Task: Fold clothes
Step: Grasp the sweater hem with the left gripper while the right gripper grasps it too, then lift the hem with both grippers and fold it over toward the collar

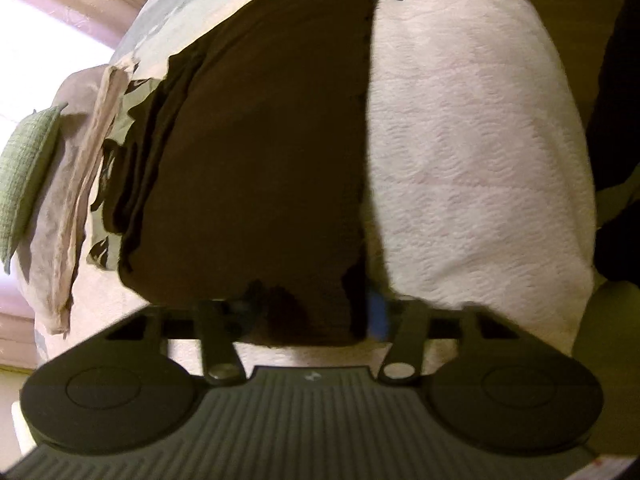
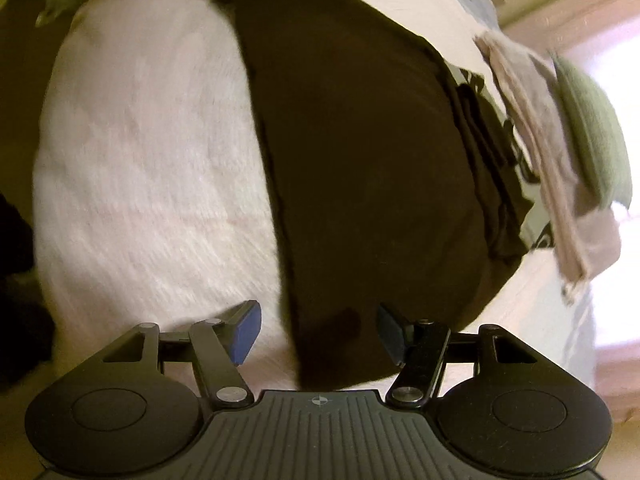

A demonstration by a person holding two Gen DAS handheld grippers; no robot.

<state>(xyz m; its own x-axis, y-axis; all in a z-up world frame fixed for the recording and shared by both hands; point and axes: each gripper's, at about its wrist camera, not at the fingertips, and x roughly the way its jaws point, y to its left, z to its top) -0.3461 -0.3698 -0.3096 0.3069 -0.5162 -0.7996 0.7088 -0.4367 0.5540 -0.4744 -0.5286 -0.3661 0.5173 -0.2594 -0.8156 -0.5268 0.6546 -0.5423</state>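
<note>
A dark brown garment [image 2: 360, 168] lies folded flat on the white quilted bedspread [image 2: 140, 160]. The right gripper [image 2: 318, 330] stands with jaws spread wide over the garment's near edge. The left gripper [image 1: 316, 316] is half buried in cloth; whether it grips cannot be told. Folded beige cloths [image 2: 548, 160] and a green pillow [image 2: 592, 128] sit at two o'clock.

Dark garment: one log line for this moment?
dark garment flat on white bedspread | right claw open, straddling near edge | left claw state unclear
</note>
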